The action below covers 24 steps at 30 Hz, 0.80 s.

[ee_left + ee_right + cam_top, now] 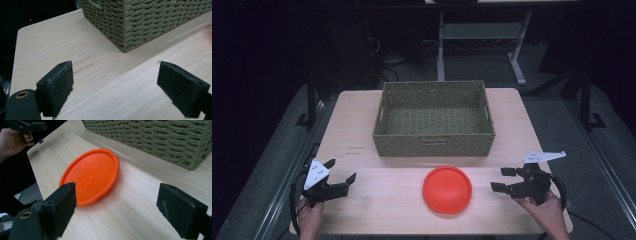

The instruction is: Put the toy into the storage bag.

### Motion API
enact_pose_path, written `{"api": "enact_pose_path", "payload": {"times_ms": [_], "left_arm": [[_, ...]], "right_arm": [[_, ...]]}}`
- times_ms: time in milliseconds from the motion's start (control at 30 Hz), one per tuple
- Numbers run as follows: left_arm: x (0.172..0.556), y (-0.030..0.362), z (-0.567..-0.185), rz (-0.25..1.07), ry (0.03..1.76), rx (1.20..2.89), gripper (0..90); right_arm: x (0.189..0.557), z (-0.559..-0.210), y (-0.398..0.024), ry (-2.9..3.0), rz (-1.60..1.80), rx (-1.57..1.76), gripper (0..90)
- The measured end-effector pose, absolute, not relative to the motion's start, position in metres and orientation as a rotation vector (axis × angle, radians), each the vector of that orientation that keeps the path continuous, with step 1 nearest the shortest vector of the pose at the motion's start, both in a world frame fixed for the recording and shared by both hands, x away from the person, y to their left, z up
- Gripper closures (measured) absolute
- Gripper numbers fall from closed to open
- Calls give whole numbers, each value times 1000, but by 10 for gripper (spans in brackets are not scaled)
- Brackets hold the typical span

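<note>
As the high view looks down on the table, the left gripper sits low at the near left corner, held from below by the left hand, its jaws spread wide with nothing between them and aimed forward and to the right. The right gripper is held at the near right edge by the right hand, jaws also wide apart and empty, aimed leftward at the disc. The orange disc lies flat on the wood between the two tools, near the right one's jaw tips but apart from them, and well apart from the left one. Beyond the disc stands the basket, its near wall just behind the disc. In the left gripper view, the two padded jaws stand far apart over bare wood, and the basket's corner lies ahead, slightly right of centre. In the right gripper view, the jaws gape wide with nothing gripped; the disc lies just ahead, in front of the left jaw, which covers a little of its near rim. The basket wall runs across ahead and to the right, and the left hand with its tool shows far off at upper left.
</note>
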<state>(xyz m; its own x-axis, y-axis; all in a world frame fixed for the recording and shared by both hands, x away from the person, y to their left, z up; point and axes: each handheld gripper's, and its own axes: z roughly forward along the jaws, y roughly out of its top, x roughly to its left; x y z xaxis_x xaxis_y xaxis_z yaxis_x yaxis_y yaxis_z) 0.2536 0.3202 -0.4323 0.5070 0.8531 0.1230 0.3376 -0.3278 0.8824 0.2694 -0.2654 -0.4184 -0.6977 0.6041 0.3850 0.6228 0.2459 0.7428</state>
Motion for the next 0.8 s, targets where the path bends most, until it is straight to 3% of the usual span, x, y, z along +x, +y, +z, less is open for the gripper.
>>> {"api": "enact_pose_path", "payload": {"times_ms": [800], "left_arm": [[254,318,-433,761,970,1902,130]], "right_arm": [[290,-413,-231,-2465,-1388,-1128,151]]}}
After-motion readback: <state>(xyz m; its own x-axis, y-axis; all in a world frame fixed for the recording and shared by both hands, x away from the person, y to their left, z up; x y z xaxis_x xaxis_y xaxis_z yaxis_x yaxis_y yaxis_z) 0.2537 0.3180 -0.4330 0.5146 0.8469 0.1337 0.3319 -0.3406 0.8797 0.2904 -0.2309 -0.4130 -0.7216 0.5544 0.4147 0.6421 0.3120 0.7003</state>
